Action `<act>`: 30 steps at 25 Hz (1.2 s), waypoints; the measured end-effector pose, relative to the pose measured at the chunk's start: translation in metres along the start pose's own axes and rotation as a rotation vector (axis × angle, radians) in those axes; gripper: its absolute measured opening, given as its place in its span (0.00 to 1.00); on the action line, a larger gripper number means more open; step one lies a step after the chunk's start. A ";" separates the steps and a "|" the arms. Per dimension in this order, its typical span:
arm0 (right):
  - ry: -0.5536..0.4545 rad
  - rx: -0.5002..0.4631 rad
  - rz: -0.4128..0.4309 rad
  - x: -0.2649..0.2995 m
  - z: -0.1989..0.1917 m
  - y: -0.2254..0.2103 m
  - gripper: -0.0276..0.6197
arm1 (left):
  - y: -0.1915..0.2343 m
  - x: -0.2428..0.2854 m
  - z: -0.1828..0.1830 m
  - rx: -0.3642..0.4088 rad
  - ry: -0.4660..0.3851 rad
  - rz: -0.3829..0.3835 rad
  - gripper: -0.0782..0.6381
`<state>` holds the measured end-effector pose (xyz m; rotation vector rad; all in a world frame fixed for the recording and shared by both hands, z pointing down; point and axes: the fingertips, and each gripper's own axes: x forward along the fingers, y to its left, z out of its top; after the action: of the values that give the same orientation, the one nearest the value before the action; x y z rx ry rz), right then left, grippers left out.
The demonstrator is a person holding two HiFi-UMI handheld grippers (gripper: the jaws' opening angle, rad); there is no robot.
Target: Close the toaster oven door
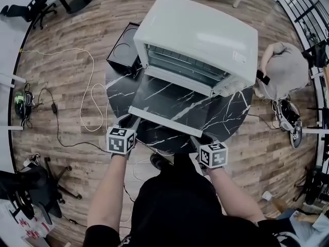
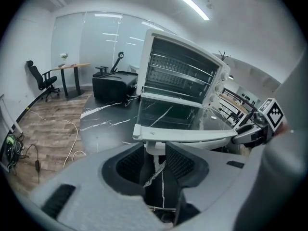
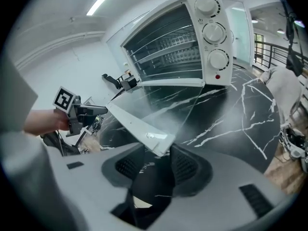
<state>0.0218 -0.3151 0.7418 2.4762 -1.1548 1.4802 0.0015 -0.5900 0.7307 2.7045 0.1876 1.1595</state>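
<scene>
A white toaster oven [image 1: 205, 40] stands on a round black marble table [image 1: 231, 115]. Its glass door [image 1: 169, 99] hangs open, lying about level, with the white handle bar [image 1: 164, 121] along its near edge. My left gripper [image 1: 131, 121] is at the handle's left end. In the left gripper view its jaws [image 2: 155, 153] stand open around the handle's white post [image 2: 153, 147] without pressing it. My right gripper [image 1: 203, 138] is at the handle's right end. There the handle's corner [image 3: 159, 141] pokes between the open jaws [image 3: 156, 160].
A black box [image 1: 123, 45] sits on the table left of the oven. White and black cables [image 1: 87, 86] trail over the wood floor at left. A seated person [image 1: 285, 68] is close to the table's right side. An office chair [image 1: 31, 9] stands far left.
</scene>
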 end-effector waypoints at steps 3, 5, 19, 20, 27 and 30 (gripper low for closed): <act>-0.020 -0.007 0.013 -0.013 0.012 0.005 0.30 | -0.003 -0.007 0.011 -0.009 -0.032 0.004 0.32; -0.048 -0.016 0.016 -0.025 0.023 0.007 0.30 | -0.005 -0.014 0.020 -0.010 -0.055 0.004 0.32; -0.271 -0.053 0.038 -0.083 0.113 0.018 0.31 | -0.025 -0.049 0.116 0.054 -0.227 -0.002 0.31; -0.288 -0.061 0.043 -0.086 0.119 0.020 0.27 | -0.026 -0.050 0.123 0.058 -0.234 -0.002 0.31; -0.370 -0.105 0.027 -0.104 0.156 0.018 0.23 | -0.032 -0.052 0.163 0.063 -0.280 -0.015 0.32; -0.405 -0.115 0.018 -0.109 0.171 0.013 0.24 | -0.034 -0.051 0.180 0.067 -0.301 -0.014 0.32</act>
<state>0.1118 -0.3272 0.5600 2.7646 -1.2736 0.9027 0.0962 -0.5891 0.5659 2.8868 0.2019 0.7406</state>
